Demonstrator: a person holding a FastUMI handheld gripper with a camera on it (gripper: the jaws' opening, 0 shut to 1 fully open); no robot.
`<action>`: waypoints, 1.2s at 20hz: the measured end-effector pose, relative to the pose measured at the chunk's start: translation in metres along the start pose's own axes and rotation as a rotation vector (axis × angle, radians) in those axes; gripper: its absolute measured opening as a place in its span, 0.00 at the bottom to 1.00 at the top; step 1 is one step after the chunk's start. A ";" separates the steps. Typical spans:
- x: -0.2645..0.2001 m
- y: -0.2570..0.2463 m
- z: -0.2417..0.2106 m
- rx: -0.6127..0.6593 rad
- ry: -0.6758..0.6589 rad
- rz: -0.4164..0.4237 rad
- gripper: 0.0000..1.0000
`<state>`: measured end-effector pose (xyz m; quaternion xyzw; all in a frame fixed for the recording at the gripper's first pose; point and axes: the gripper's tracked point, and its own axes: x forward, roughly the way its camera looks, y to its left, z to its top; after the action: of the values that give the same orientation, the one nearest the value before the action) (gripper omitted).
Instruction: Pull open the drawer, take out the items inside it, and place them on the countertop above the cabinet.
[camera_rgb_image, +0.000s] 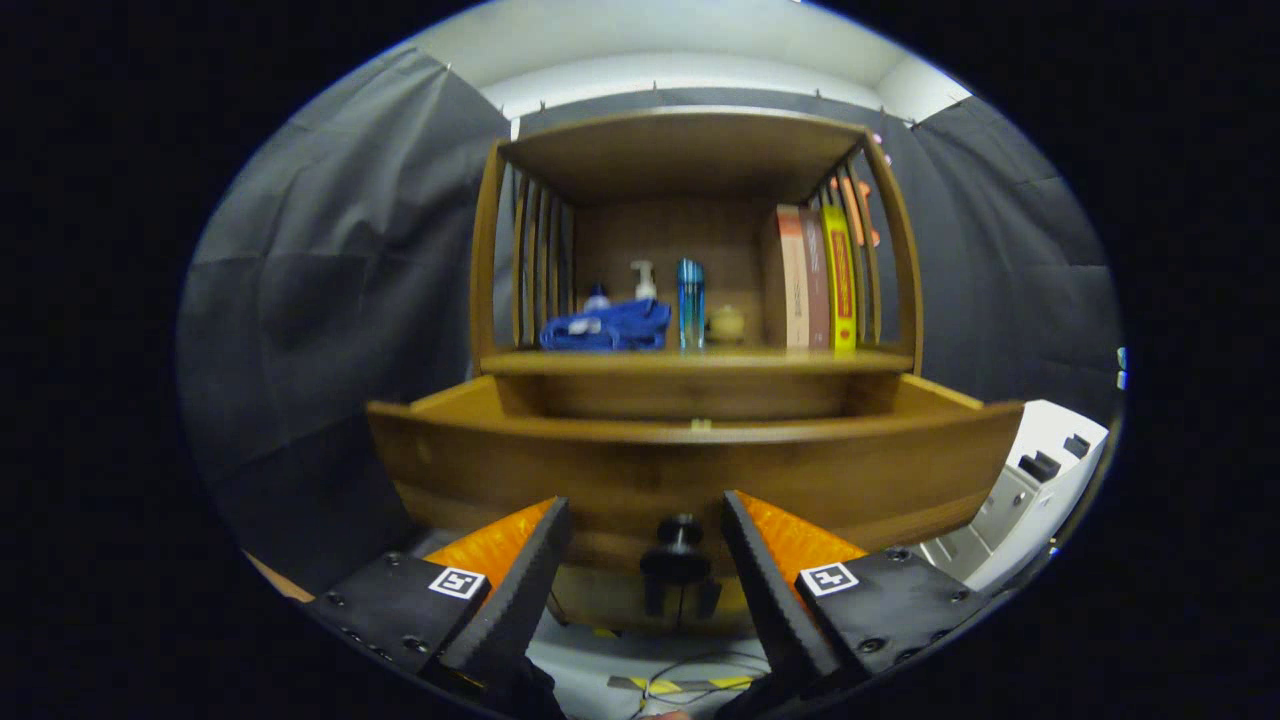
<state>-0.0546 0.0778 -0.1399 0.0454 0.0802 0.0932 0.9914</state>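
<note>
Drawer (690, 465) pulled out of cabinet (690, 150). Tool (648, 520) fingers spread apart, dark knob (678, 545) between them, not gripped. Blue cloth (608, 328), bottles, books on shelf above.

Brown wooden drawer (690, 462), blue cloth (606, 328), yellow book (840, 280)

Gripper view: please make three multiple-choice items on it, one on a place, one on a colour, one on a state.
1. Where is the round dark drawer knob?
A. between the tool's fingers
B. on the shelf
C. behind the books

2. What colour is the crumpled cloth on the shelf of the wooden cabinet?
A. red
B. blue
C. white

3. How is the wooden drawer?
A. shut flush
B. lying on the floor
C. pulled out

Key: 1 A, the knob sits in the gap of the open tool, untouched. 2 B, the cloth is plainly blue. 3 C, the drawer's front stands well forward of the shelf.
</note>
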 end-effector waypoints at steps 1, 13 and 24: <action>0.008 -0.006 0.024 -0.001 -0.018 -0.005 0.99; 0.164 -0.053 -0.035 -0.072 0.514 -0.057 0.99; 0.177 -0.063 -0.096 -0.043 0.704 -0.102 0.90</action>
<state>0.1123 0.0576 -0.2672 -0.0143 0.4172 0.0549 0.9070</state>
